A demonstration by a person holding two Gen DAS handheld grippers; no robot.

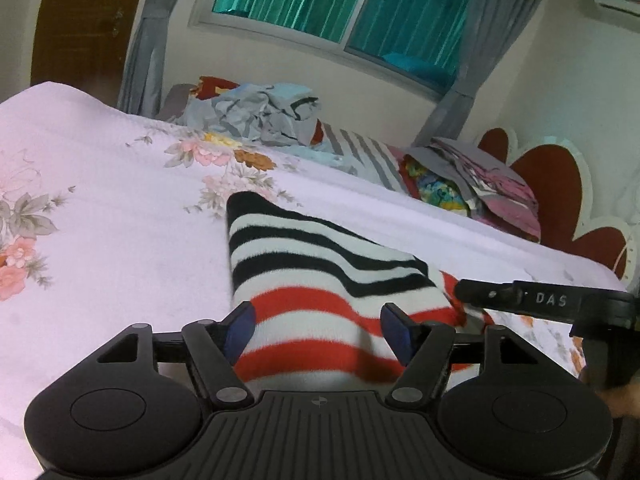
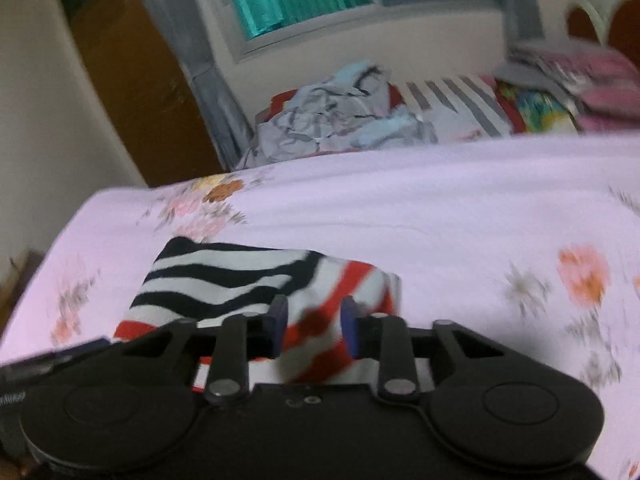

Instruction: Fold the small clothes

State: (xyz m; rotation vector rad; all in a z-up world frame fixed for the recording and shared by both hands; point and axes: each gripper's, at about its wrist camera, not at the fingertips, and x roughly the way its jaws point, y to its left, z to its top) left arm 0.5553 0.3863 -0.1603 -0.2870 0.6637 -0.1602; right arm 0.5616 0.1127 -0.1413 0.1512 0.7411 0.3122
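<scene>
A small striped garment (image 1: 316, 280), black-and-white at the far end and red-and-white near me, lies folded on the pink floral bed sheet (image 1: 100, 208). My left gripper (image 1: 318, 330) is open, its blue pads on either side of the red-striped end. My right gripper's black finger (image 1: 520, 300) comes in from the right beside the garment. In the right wrist view the garment (image 2: 240, 284) lies just ahead, and my right gripper (image 2: 314, 326) is open with its pads over the red-striped part. That view is blurred.
A heap of grey and light-blue clothes (image 1: 264, 114) lies at the far edge of the bed. Striped and colourful pillows (image 1: 452, 176) lie by the red headboard (image 1: 560, 200). A window with grey curtains and a brown door stand behind.
</scene>
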